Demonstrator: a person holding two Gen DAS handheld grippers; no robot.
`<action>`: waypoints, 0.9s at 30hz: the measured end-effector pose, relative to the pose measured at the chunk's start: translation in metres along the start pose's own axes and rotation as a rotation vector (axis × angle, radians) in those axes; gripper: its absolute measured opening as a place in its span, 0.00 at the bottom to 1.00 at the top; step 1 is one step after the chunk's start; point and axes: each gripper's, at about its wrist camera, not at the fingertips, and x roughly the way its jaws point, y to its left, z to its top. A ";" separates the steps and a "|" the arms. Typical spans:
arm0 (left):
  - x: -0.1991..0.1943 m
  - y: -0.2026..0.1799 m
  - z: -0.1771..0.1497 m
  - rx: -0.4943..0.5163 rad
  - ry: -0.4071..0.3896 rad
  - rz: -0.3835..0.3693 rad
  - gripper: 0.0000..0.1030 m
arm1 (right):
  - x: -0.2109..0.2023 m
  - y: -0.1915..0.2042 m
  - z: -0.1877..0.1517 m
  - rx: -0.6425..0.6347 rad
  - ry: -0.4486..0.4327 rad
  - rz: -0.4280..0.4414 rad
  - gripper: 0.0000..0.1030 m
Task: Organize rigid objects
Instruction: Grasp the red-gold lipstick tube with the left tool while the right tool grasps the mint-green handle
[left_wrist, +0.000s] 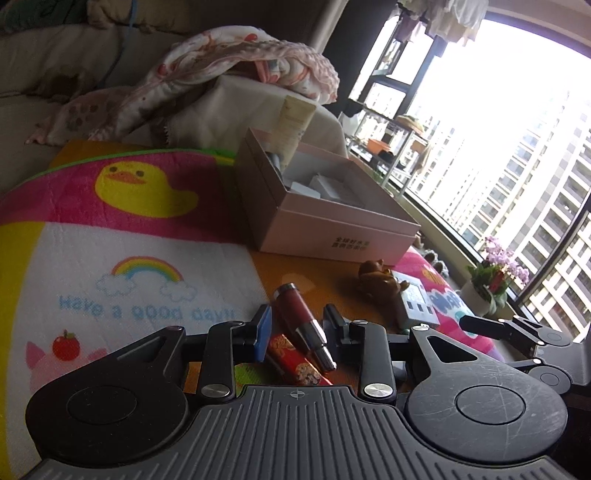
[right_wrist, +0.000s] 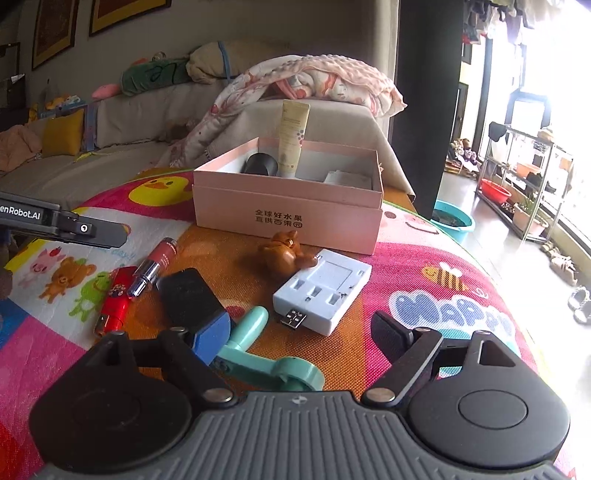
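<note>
A pink open box (right_wrist: 288, 218) stands on the colourful mat, holding a cream tube (right_wrist: 292, 136), a black item (right_wrist: 260, 164) and a white item. In front of it lie a brown figurine (right_wrist: 282, 253), a white USB charger (right_wrist: 321, 291), a teal handled tool (right_wrist: 258, 350), a red lipstick (right_wrist: 157, 264) and a red lighter (right_wrist: 116, 302). My right gripper (right_wrist: 299, 325) is open over the teal tool and the charger's plug, pressing on neither. My left gripper (left_wrist: 299, 325) hovers partly open above the lipstick (left_wrist: 301, 321) and the lighter (left_wrist: 295, 363), holding nothing.
A sofa with a pink blanket (right_wrist: 314, 79) lies behind the box. The mat's right edge drops to the floor, where a teal basin (right_wrist: 452, 221) and a metal rack (right_wrist: 524, 184) stand. Potted flowers (left_wrist: 491, 277) sit by the window.
</note>
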 end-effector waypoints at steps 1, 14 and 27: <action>0.001 -0.002 -0.002 -0.001 0.005 -0.001 0.32 | 0.000 0.001 0.000 -0.002 -0.002 -0.002 0.82; -0.001 -0.008 -0.004 0.009 0.007 0.051 0.32 | -0.003 -0.002 -0.002 0.024 -0.025 -0.027 0.83; -0.009 -0.015 -0.009 0.026 0.137 0.078 0.32 | -0.003 -0.002 -0.002 0.032 -0.028 -0.036 0.84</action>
